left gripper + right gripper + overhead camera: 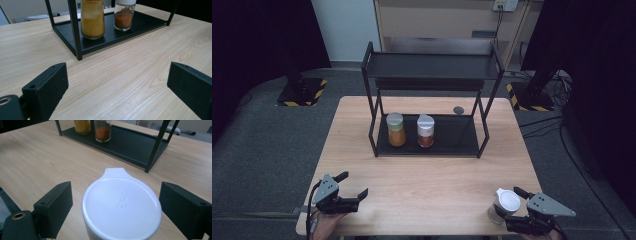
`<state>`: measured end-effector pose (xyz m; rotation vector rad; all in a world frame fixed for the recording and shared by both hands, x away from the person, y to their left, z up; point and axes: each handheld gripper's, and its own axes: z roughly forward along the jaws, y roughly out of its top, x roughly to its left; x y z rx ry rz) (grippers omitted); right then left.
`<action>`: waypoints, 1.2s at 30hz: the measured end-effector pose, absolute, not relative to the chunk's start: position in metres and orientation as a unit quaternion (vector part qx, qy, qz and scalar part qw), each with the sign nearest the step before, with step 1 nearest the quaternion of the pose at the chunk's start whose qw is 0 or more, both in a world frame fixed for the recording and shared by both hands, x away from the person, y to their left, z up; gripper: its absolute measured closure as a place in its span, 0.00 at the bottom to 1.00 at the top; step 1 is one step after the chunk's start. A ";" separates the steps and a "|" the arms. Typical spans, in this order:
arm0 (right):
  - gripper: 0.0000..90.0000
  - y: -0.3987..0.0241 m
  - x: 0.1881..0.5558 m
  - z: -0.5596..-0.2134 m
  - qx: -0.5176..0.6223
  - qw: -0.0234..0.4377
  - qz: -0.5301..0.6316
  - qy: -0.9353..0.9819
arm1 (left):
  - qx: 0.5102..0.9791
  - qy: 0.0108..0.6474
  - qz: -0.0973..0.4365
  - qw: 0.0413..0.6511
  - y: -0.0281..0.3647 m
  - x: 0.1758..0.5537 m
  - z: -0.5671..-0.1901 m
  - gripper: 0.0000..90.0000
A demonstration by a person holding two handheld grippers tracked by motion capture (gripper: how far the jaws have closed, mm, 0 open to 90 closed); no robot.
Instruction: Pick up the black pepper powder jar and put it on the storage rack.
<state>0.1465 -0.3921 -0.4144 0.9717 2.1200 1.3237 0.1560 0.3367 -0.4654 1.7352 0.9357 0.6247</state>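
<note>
Right gripper view shows the nearest thing first: a white-lidded jar (121, 203) stands on the wooden table (37, 157), directly between the two black jaws. There is a small gap on each side of the lid, so the jaws are released and do not press on it yet. In the high view the right gripper (515, 207) is at the near right corner of the table, and the jar (504, 204) stands there, well apart from the black rack (428, 120). The left gripper (353, 187) waits at the near left corner, also well apart from the rack, with its jaws spread wide and nothing between them.

Farther away, on the lower shelf of the rack, a jar of yellow spice (396, 129) and a jar of red spice (425, 131) stand just beside each other, at the left half of the shelf.

I judge that the step in hand is the grasp of the white-lidded jar. The next move calls for clenching the jaws on the jar, probably below the lid, and lifting it straight, so it can go to the free place on the shelf, right of the red spice jar.
</note>
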 end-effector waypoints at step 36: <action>0.35 -0.386 0.144 -0.422 0.349 0.234 0.468 0.778 | 0.721 0.389 0.259 0.511 0.337 0.156 -0.465 0.03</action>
